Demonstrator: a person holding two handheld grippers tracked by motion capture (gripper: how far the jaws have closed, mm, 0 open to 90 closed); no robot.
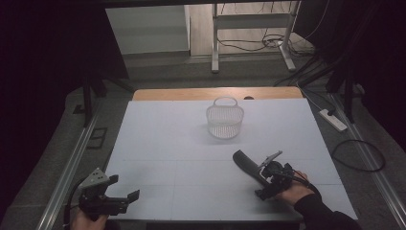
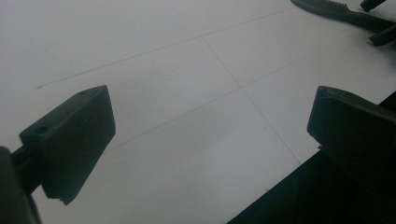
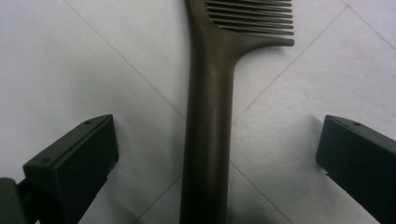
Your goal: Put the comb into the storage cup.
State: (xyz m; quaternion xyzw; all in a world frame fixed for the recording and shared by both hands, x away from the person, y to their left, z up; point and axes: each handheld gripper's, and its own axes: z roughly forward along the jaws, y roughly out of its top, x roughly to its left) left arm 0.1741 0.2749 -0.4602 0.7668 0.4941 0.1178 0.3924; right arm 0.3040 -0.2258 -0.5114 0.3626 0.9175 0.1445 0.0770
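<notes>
Your left gripper (image 1: 123, 188) sits at the table's (image 1: 158, 139) near left corner, jaws spread over bare white surface. Your right gripper (image 3: 217, 154) is near the near right corner, jaws spread wide either side of the comb's (image 3: 208, 135) handle without touching it. Farther off, a basket (image 1: 225, 118) stands toward the far edge, near its middle.

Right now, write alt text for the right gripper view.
A dark comb lies flat on the white table, its handle running up between the open right claw, neither jaw touching it. Its teeth fan rightward at the top.
</notes>
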